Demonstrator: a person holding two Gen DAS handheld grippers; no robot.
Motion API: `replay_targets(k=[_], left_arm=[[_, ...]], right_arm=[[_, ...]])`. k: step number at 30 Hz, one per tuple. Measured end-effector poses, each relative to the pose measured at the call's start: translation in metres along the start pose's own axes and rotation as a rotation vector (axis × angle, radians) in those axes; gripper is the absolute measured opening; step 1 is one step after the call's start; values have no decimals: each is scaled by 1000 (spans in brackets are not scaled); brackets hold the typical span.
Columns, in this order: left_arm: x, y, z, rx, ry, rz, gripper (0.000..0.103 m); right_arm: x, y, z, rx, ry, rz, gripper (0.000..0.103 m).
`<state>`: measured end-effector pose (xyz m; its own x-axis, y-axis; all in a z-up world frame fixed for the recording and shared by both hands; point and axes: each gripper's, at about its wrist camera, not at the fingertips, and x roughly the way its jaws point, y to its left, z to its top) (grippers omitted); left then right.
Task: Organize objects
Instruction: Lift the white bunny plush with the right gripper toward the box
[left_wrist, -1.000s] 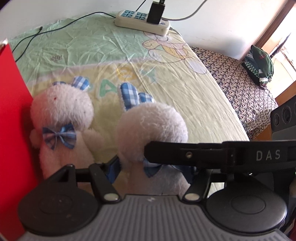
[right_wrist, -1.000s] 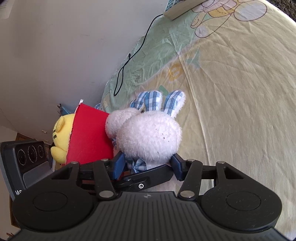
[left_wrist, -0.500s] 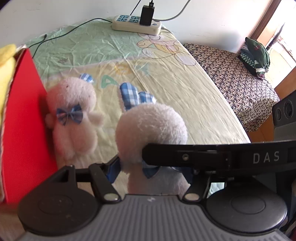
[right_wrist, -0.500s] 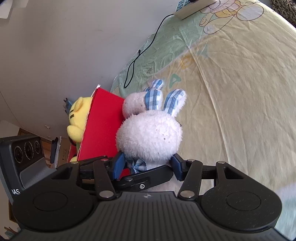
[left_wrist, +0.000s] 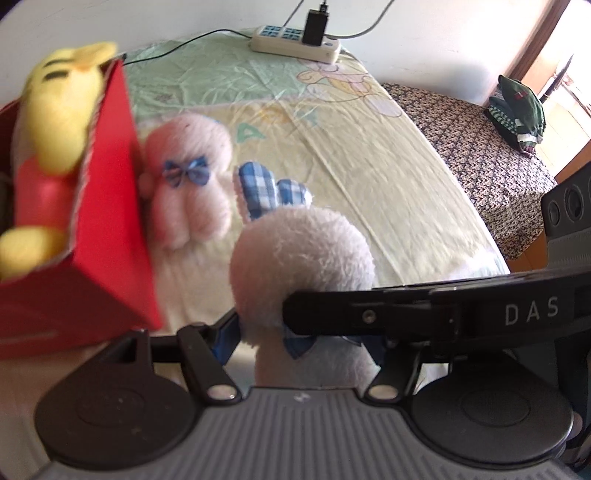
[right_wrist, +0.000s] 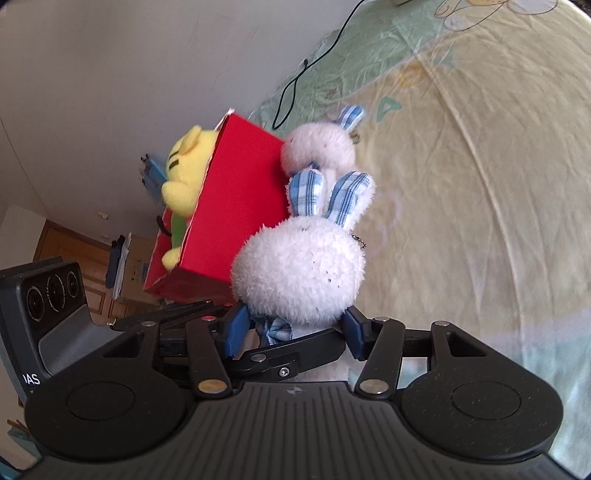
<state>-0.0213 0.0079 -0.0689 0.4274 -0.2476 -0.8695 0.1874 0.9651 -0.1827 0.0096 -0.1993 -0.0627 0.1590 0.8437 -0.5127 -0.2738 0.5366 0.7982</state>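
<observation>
A white plush bunny (left_wrist: 303, 258) with blue checked ears hangs above the bed, held from two sides. My left gripper (left_wrist: 295, 332) is shut on its body. My right gripper (right_wrist: 295, 328) is shut on it too, blue pads pressing both flanks of the bunny (right_wrist: 299, 273). The right gripper's black finger (left_wrist: 424, 314) crosses in front of the toy in the left wrist view. A second white bunny (left_wrist: 188, 173) (right_wrist: 317, 147) lies on the sheet against a red box (left_wrist: 107, 221) (right_wrist: 236, 206). A yellow plush (left_wrist: 59, 107) (right_wrist: 184, 166) sits inside that box.
The bed sheet (left_wrist: 369, 166) is pale yellow-green with cartoon prints. A power strip (left_wrist: 295, 44) with a plug and cables lies at the far edge by the wall. A patterned cover (left_wrist: 480, 155) with folded dark green clothes (left_wrist: 517, 107) is to the right.
Both grippers have risen and drawn back with the bunny in them. The red box's open top and the yellow plush have come into view. The second bunny has not moved.
</observation>
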Motion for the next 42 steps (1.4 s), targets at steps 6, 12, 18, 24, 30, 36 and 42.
replay_targets(k=[6, 12, 18, 24, 30, 36, 42], left_arm=[[-10, 12, -16, -34, 10, 22, 68], [-24, 27, -32, -37, 14, 24, 68], [-44, 52, -51, -27, 13, 18, 68], [-69, 86, -73, -35, 1, 26, 68], [-93, 122, -95, -65, -7, 41, 68], [-121, 156, -112, -99, -35, 62, 68], [-155, 184, -119, -94, -105, 91, 68]], right_arm=[[13, 13, -10, -22, 62, 18, 56], [26, 30, -21, -48, 107, 16, 56], [46, 59, -39, -73, 136, 9, 56], [75, 91, -56, -106, 183, 15, 55], [106, 130, -70, -174, 221, 37, 54], [135, 163, -80, -219, 246, 74, 54], [155, 199, -81, -285, 229, 125, 54]])
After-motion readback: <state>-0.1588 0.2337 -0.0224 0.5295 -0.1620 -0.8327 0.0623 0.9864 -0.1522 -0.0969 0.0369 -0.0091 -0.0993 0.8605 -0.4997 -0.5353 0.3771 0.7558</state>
